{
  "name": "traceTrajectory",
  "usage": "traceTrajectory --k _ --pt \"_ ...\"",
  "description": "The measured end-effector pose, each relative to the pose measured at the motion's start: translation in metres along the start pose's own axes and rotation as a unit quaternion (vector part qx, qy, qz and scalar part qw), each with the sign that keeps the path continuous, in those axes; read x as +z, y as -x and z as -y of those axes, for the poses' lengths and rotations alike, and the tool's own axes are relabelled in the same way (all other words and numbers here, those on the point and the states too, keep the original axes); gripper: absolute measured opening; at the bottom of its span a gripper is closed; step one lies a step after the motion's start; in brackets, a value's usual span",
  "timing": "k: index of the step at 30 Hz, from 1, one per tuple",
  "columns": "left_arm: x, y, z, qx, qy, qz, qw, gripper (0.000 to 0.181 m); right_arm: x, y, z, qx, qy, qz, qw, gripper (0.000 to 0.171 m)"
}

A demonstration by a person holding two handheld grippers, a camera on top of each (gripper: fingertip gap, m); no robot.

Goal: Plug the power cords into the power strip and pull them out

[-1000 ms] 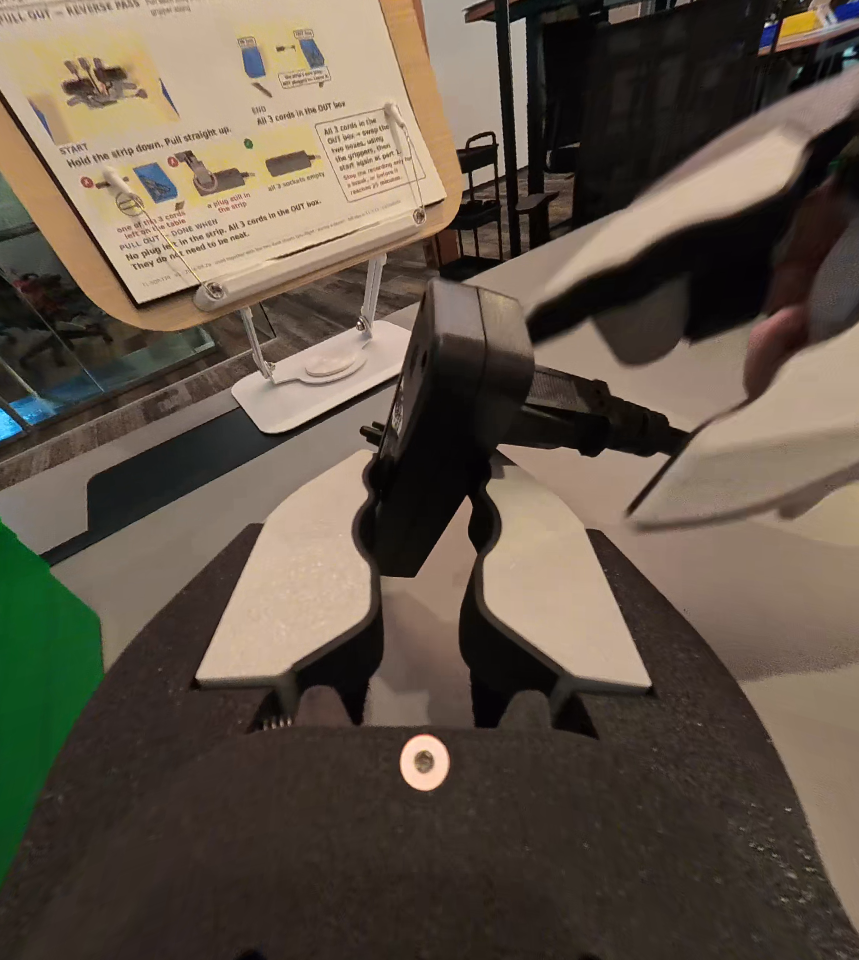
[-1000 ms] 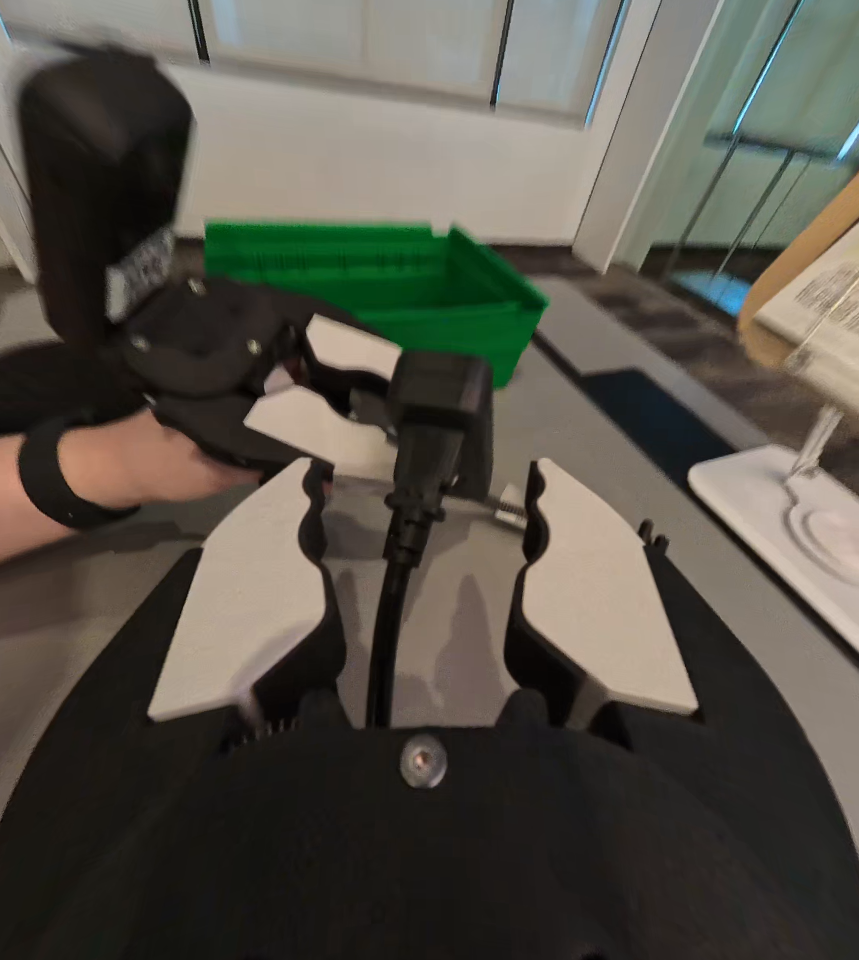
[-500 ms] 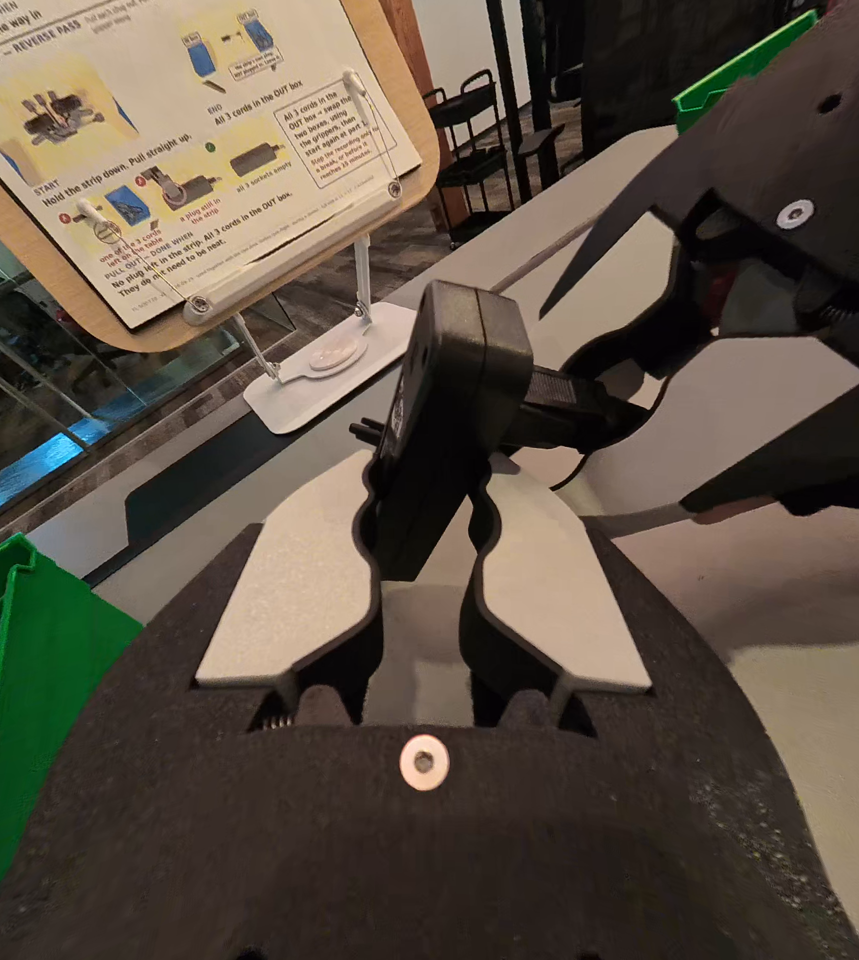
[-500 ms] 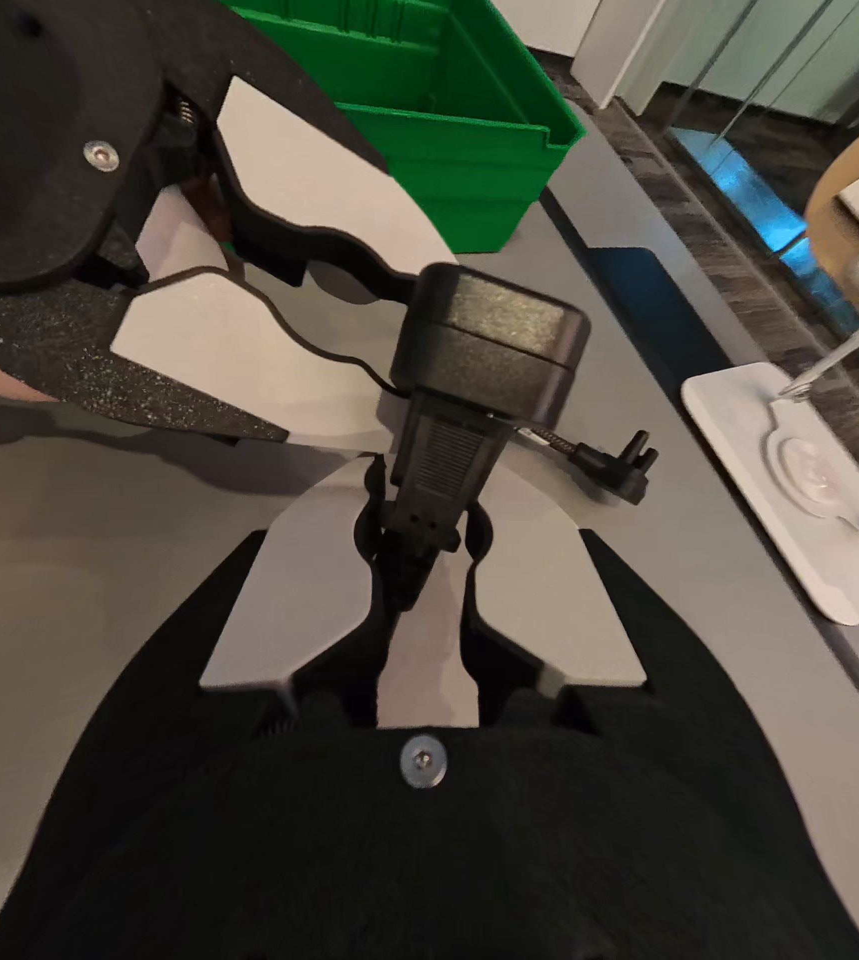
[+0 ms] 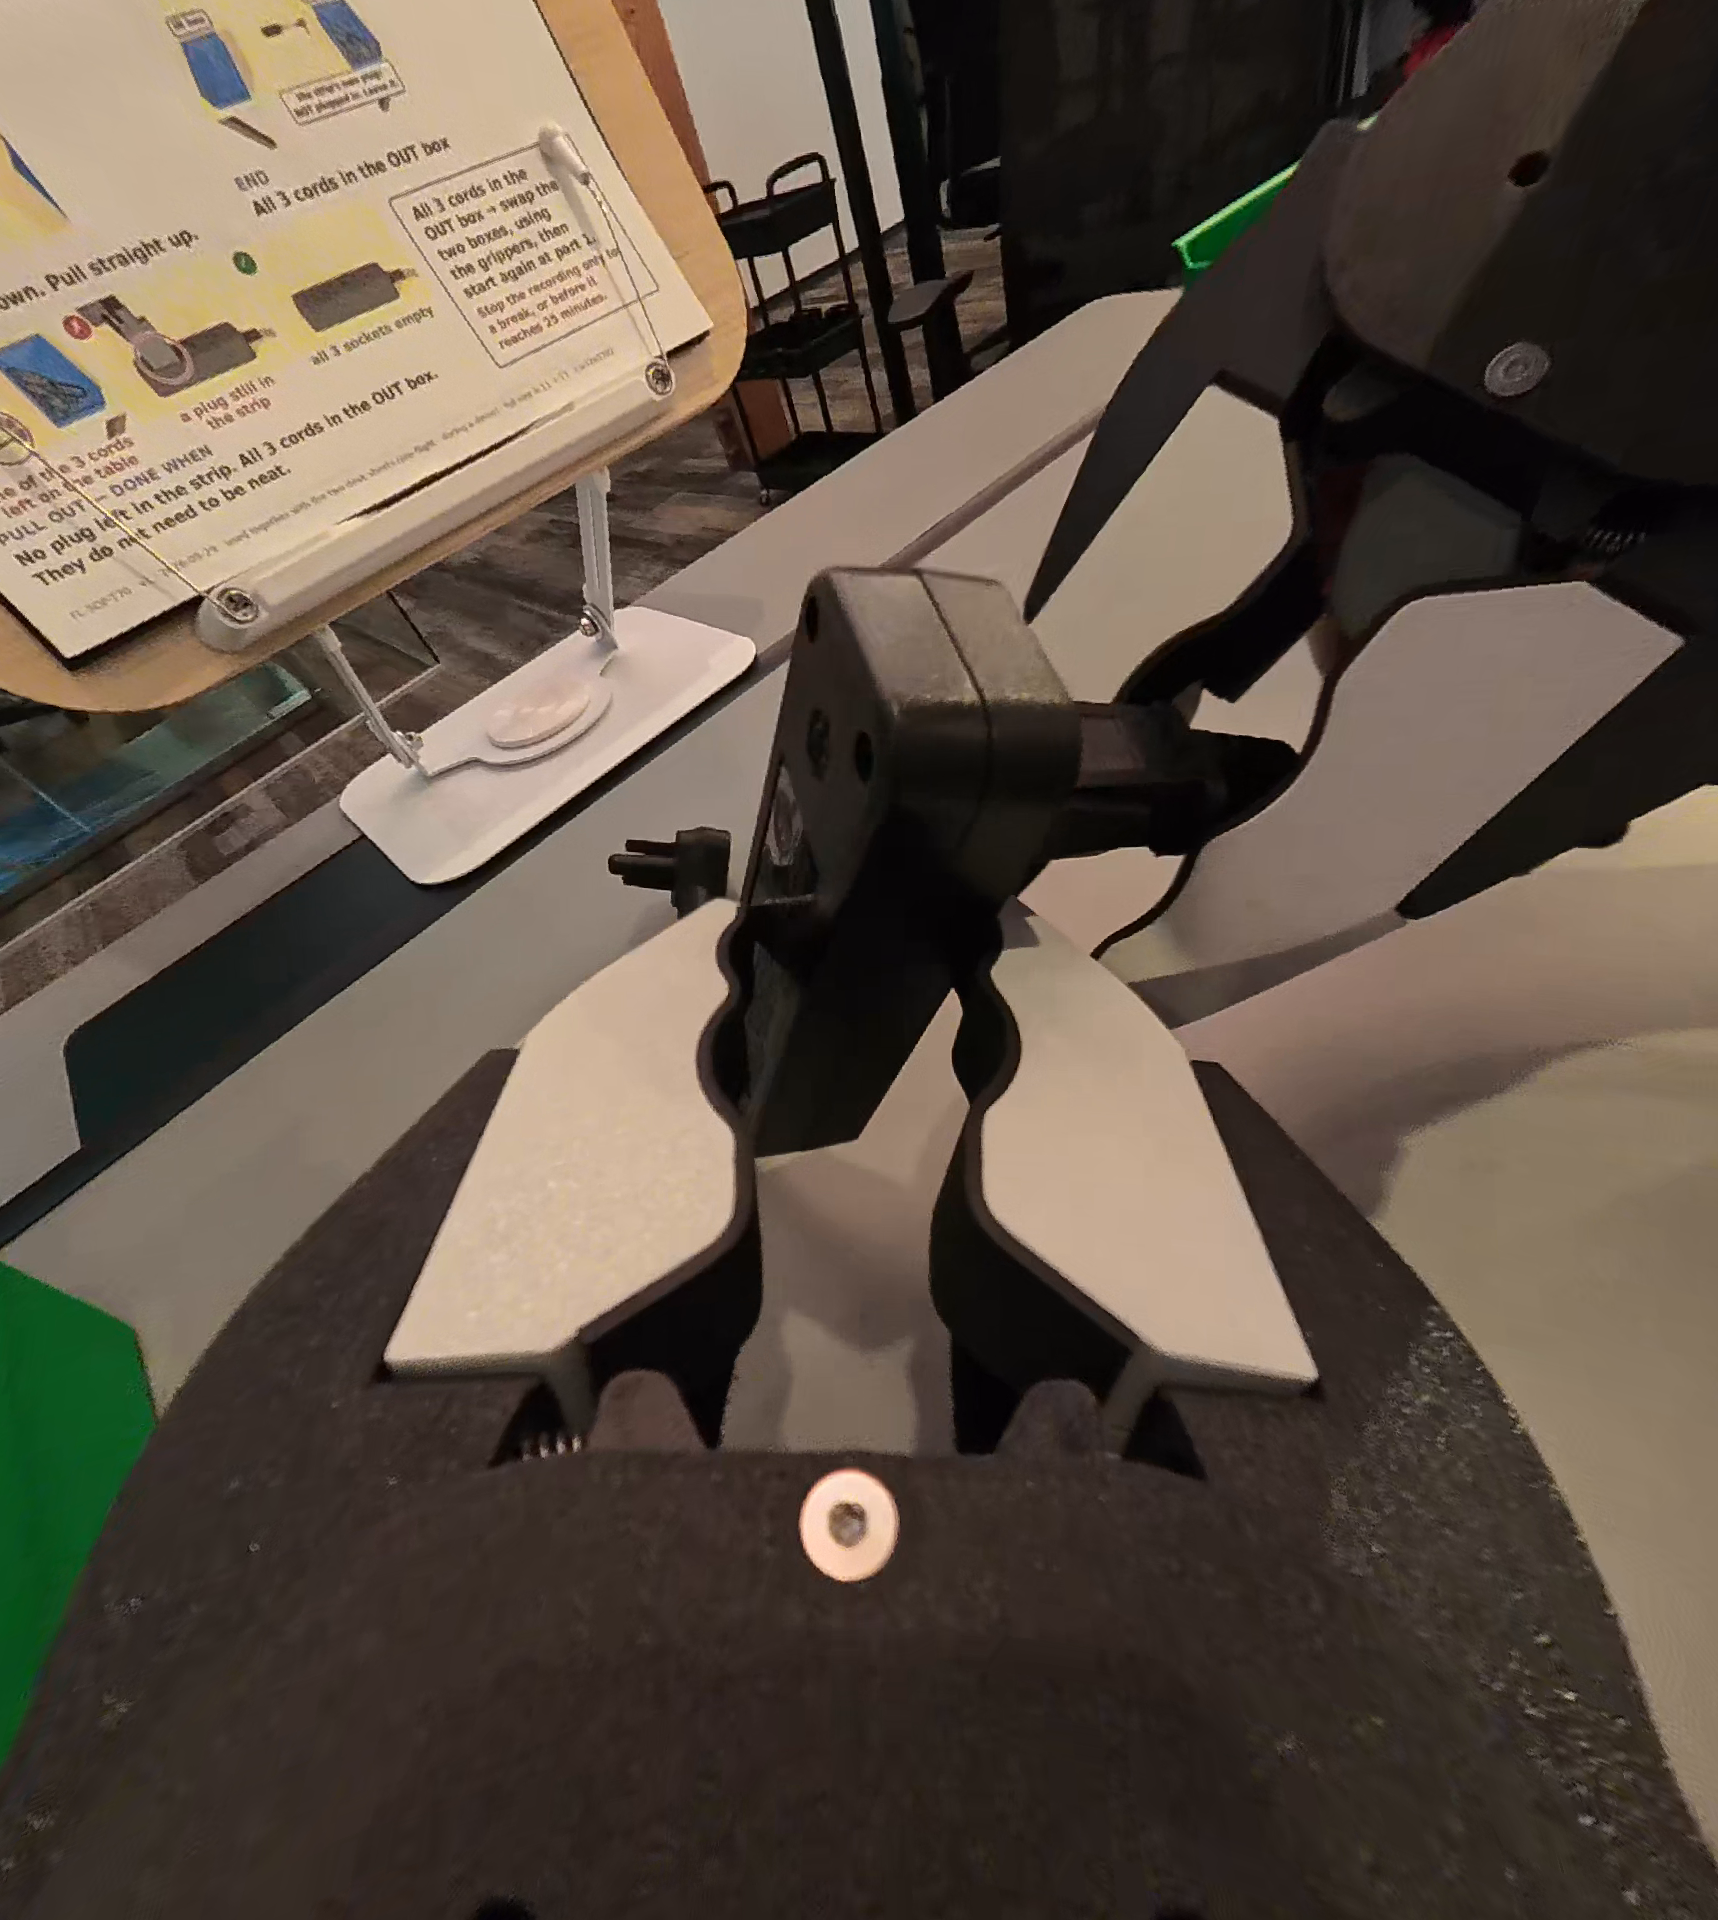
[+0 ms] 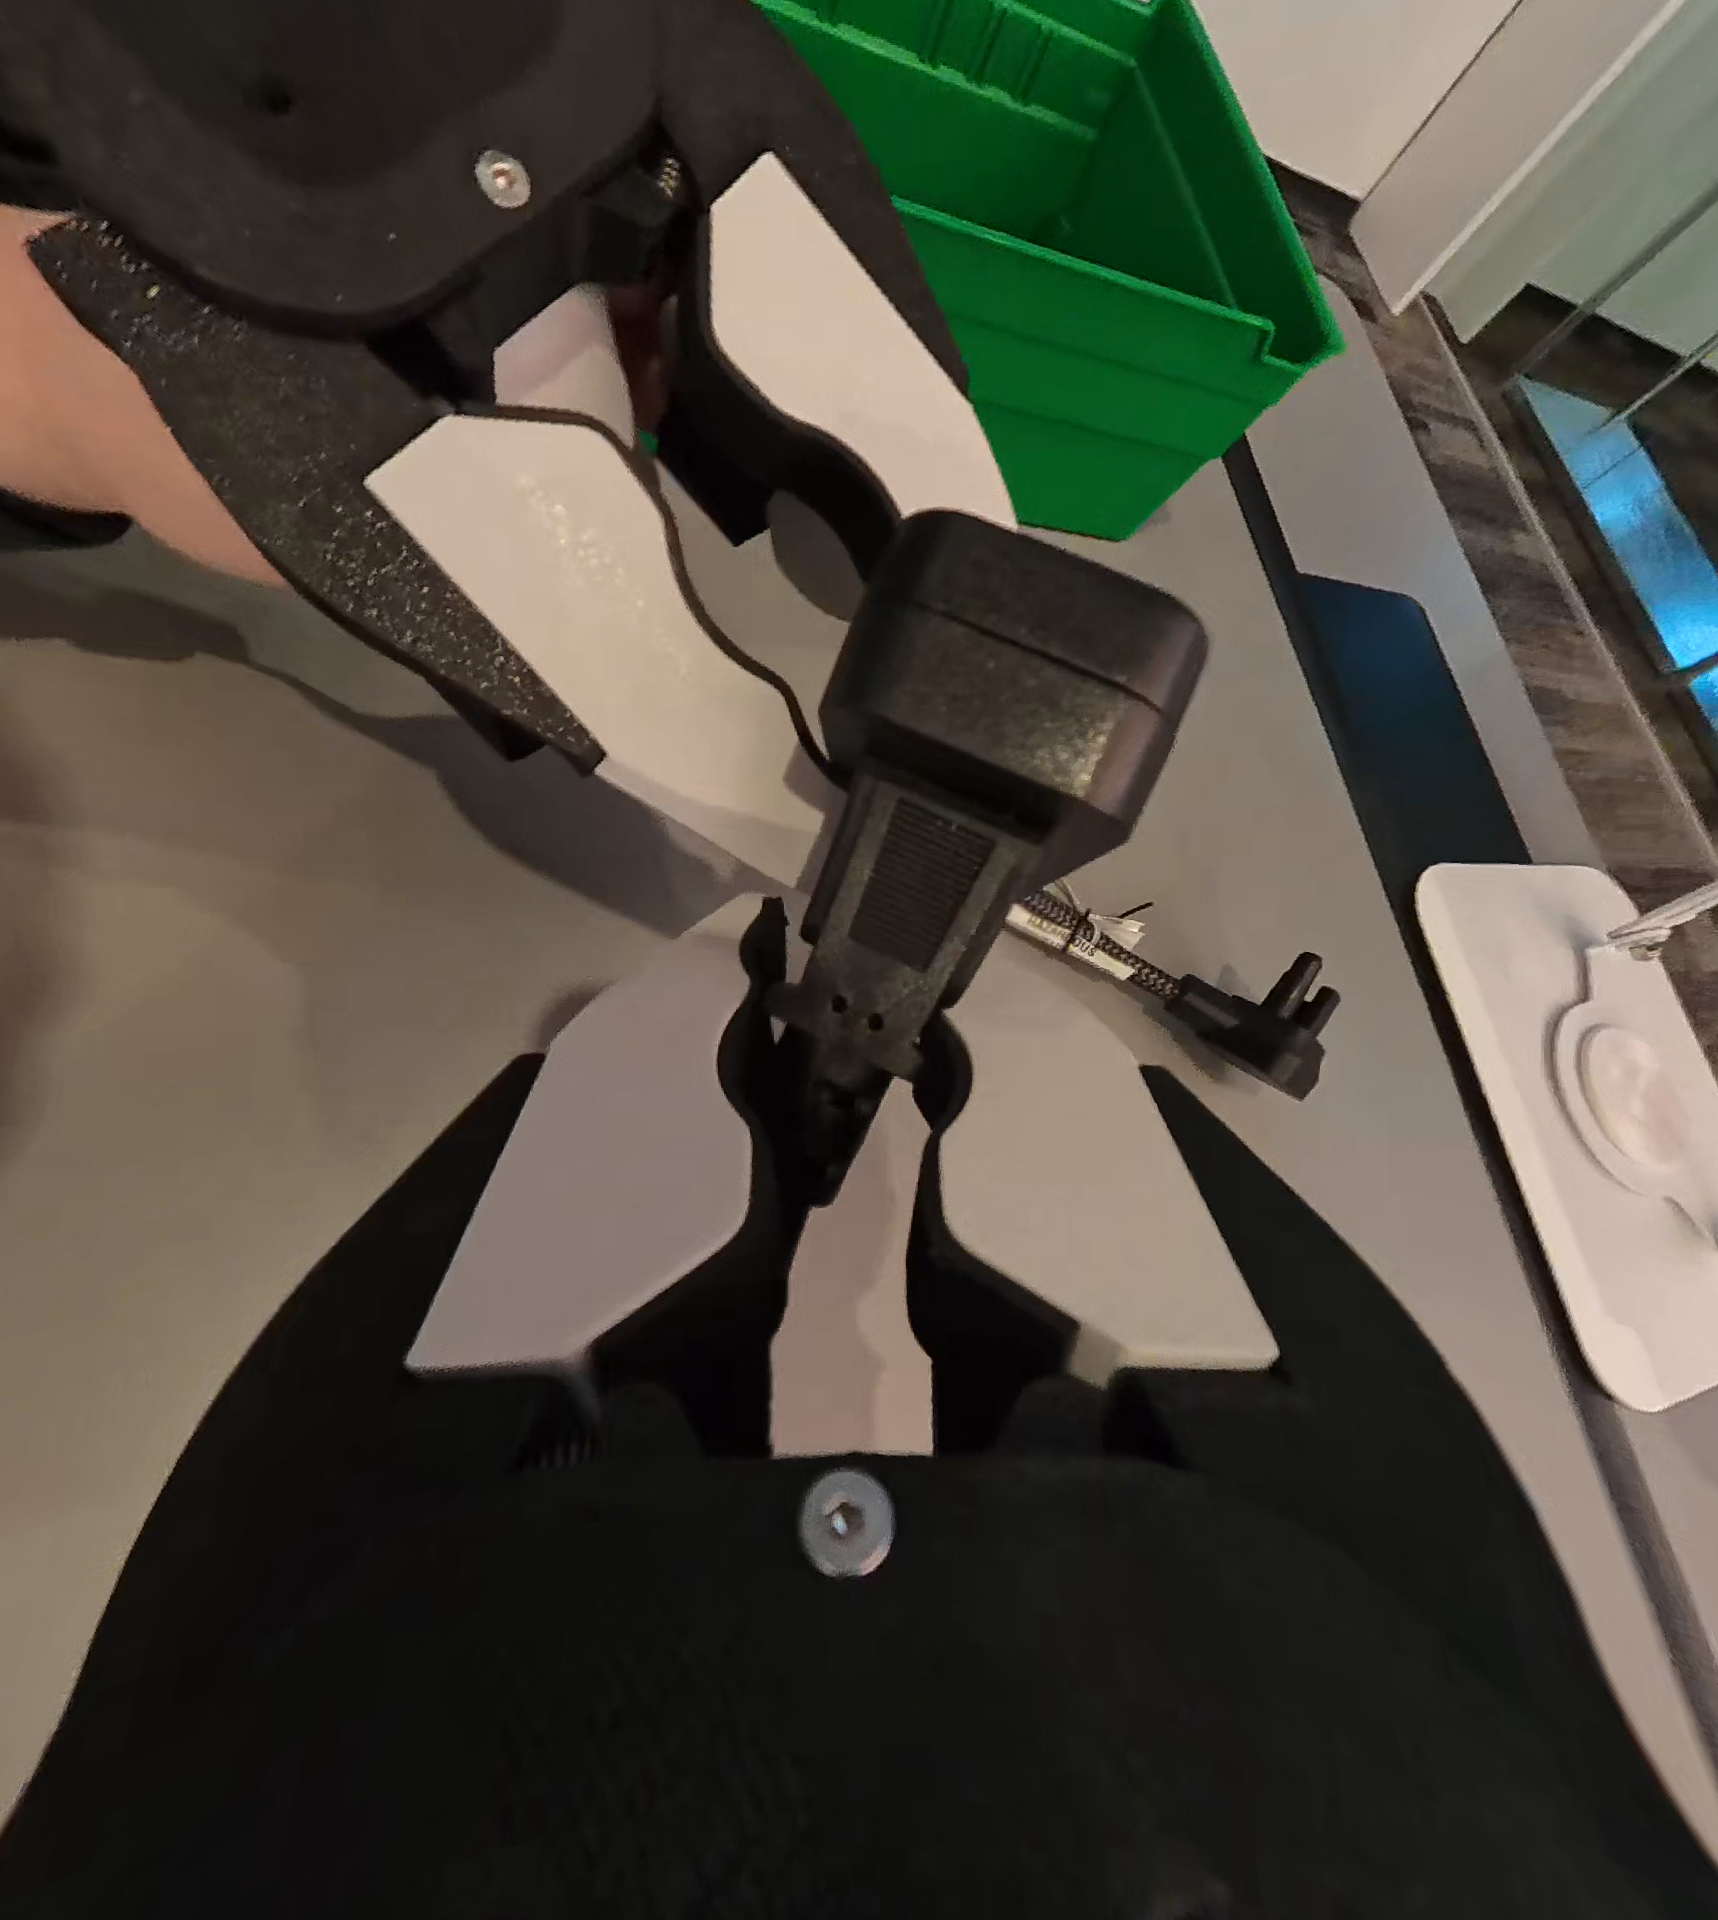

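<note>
the left hand-held gripper clamps the black adapter; the right hand-held gripper pinches the plug seated in it. likely the pull-out step; next calls for a straight pull apart.

I see grey table under rig. On it: green bin at far edge, white stand base by right edge, small black angled connector on braided cable, near base.

my left claw: grainy black body, pale grey wavy-edged finger plates, one silver screw at centre | my right claw: same black shell, grey plates, silver screw | wrist: black band
</note>
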State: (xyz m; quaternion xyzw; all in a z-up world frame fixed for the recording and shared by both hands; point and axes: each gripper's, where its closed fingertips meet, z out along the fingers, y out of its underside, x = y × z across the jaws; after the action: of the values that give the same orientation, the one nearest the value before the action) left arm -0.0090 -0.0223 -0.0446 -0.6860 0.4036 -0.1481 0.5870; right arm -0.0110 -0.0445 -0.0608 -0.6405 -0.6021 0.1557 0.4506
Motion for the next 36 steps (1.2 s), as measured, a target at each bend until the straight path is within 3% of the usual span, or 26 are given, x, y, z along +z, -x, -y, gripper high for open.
traceTrajectory --k 4,7,12,15,17,22,25,28,36 --pt "0.000 0.002 -0.002 -0.003 0.014 0.006 1.000 0.039 0.007 -0.003 -0.002 0.053 -0.007 -0.007 0.999 0.023" --pt "-0.010 -0.007 0.015 -0.005 -0.030 -0.033 0.999 0.057 0.010 -0.009 -0.008 0.056 0.012 -0.036 0.998 0.023" --pt "-0.022 0.000 0.038 -0.036 -0.117 -0.022 0.992 0.059 0.014 -0.010 -0.009 0.069 0.013 -0.047 0.996 0.024" --pt "-0.008 0.003 0.023 -0.031 -0.084 0.003 0.996 0.057 0.019 -0.005 -0.007 0.051 0.022 -0.056 0.997 0.024" --pt "-0.005 0.001 0.021 -0.044 -0.091 -0.003 0.995 0.040 0.024 0.001 -0.006 0.040 0.027 -0.056 0.997 0.024" --pt "-0.008 0.004 0.026 -0.079 -0.104 -0.002 0.991 0.038 0.028 0.004 0.006 0.075 -0.036 -0.051 0.995 0.025" --pt "-0.005 0.003 0.023 -0.081 -0.088 0.002 0.993 0.038 0.033 0.006 0.001 0.052 -0.019 -0.063 0.996 0.032" --pt "-0.003 0.002 0.022 -0.092 -0.082 0.002 0.992 0.038 0.035 0.003 0.000 0.088 -0.028 -0.066 0.994 0.026" --pt "0.003 -0.011 0.017 -0.012 -0.042 0.007 0.999 0.037 0.039 0.011 -0.015 0.136 0.042 -0.022 0.990 0.027"
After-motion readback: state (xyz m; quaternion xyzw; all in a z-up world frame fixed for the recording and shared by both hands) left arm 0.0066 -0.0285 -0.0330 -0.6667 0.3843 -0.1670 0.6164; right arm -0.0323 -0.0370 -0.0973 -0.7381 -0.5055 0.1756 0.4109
